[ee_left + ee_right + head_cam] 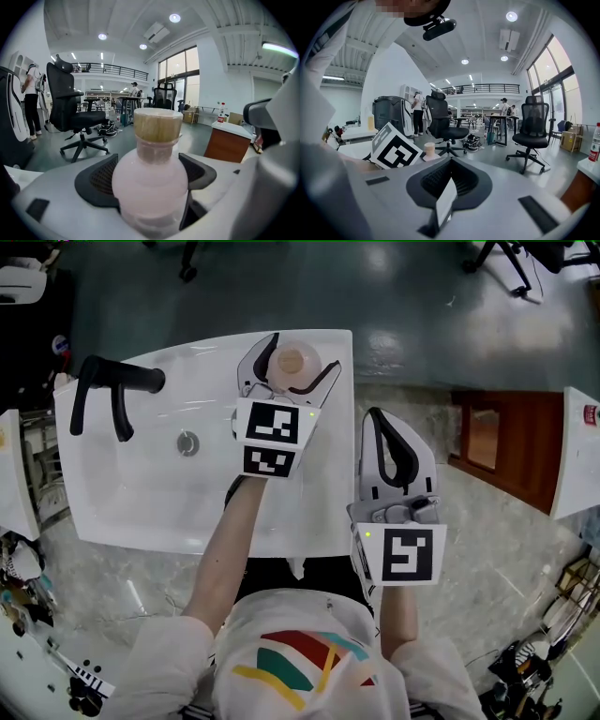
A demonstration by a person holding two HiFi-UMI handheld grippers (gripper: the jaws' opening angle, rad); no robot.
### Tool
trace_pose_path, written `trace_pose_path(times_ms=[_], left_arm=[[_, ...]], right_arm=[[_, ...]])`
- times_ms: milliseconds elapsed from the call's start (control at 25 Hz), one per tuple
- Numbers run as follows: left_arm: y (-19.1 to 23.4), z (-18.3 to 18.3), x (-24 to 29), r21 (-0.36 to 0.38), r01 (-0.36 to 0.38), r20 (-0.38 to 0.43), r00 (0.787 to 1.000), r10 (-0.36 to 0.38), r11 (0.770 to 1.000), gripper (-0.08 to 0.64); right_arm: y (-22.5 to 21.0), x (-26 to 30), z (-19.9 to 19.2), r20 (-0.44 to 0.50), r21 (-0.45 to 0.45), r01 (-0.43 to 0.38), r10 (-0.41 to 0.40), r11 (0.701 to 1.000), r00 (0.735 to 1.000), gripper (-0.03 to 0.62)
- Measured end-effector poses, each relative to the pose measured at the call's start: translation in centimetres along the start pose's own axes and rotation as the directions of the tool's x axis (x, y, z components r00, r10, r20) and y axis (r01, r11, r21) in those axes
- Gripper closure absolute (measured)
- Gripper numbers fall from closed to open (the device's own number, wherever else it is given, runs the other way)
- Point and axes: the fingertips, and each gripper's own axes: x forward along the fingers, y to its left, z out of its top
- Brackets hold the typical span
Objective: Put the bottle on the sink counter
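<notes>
A pale pink bottle (292,362) with a round wooden cap stands upright between the jaws of my left gripper (300,357), over the far right corner of the white sink counter (319,512). In the left gripper view the bottle (151,180) fills the middle, and the black pads (96,180) press on both its sides. Whether its base touches the counter is hidden. My right gripper (386,423) hovers to the right of the sink, jaws shut together and empty. From the right gripper (447,197) view, the bottle (429,151) shows small beside the left gripper's marker cube (396,152).
The sink has a black faucet (114,390) at its left and a drain (188,442) in the basin. A brown wooden cabinet (497,442) and a white top (577,456) stand to the right. Black office chairs (77,117) are on the floor beyond.
</notes>
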Motion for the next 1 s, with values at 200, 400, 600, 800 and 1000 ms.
trace_pose_path(times_ms=[200, 400, 600, 800, 1000], left_arm=[[-0.3, -0.3, 0.3, 0.042, 0.006, -0.014, 1.0, -0.005, 0.999, 0.172], [-0.4, -0.8, 0.5, 0.099, -0.011, -0.038, 0.999, 0.015, 0.995, 0.172], [-0.3, -1.2, 0.7, 0.113, -0.026, -0.055, 0.998, 0.032, 0.993, 0.172], [-0.3, -1.2, 0.9, 0.099, -0.026, -0.069, 0.997, 0.033, 0.995, 0.172], [-0.2, -1.3, 0.9, 0.098, -0.018, -0.077, 0.997, 0.025, 0.995, 0.172]], right_arm=[[0.1, 0.2, -0.8, -0.033, 0.023, 0.009, -0.009, 1.0, 0.999, 0.58], [0.7, 0.3, -1.1, -0.019, 0.046, -0.002, 0.003, 0.999, 1.0, 0.58], [0.6, 0.3, -1.3, -0.018, 0.052, -0.006, 0.007, 0.999, 1.0, 0.58], [0.4, 0.1, -1.7, -0.025, 0.06, -0.001, 0.002, 0.998, 1.0, 0.58], [1.0, -0.1, -1.8, -0.027, 0.062, -0.012, 0.014, 0.998, 1.0, 0.58]])
